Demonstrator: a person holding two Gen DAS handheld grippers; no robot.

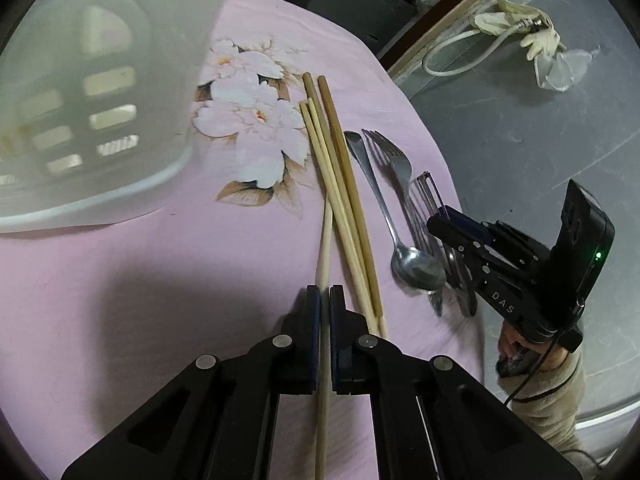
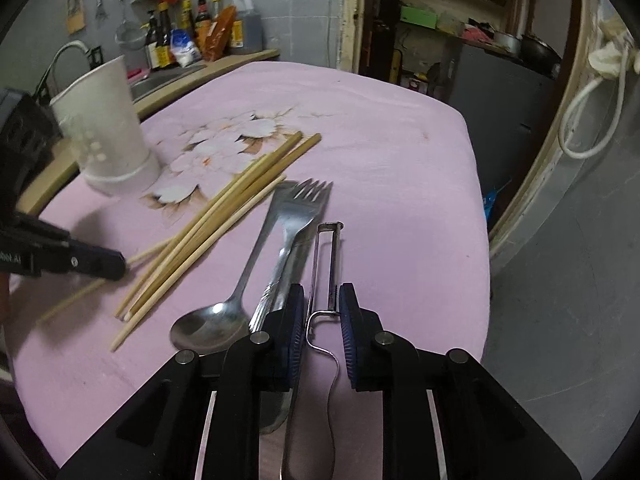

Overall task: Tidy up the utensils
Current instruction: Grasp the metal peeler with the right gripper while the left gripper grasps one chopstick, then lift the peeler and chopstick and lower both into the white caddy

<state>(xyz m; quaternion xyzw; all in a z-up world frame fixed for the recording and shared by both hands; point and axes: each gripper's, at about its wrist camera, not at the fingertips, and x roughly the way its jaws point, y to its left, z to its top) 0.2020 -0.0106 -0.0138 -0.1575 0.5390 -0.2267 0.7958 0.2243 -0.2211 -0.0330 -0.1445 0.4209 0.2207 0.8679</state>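
My left gripper point(image 1: 324, 300) is shut on one pale chopstick point(image 1: 323, 360) that runs back between its fingers. Several more chopsticks point(image 1: 340, 200) lie in a loose bundle just right of it on the pink cloth. A spoon point(image 1: 400, 240) and a fork point(image 1: 396, 164) lie to their right. My right gripper point(image 2: 322, 316) sits at the cloth's right edge, its blue pads closed against the wire frame of a metal peeler point(image 2: 328, 264). The white slotted utensil holder point(image 1: 80, 100) stands at the far left. In the right wrist view the left gripper point(image 2: 120, 266) shows at the left edge with its chopstick.
The pink flowered cloth point(image 2: 400, 160) covers a small table whose right edge drops to a grey floor point(image 1: 520, 140). A hose and a glove point(image 1: 536, 36) lie on that floor. Bottles point(image 2: 200, 28) and a sink counter stand behind the holder point(image 2: 108, 132).
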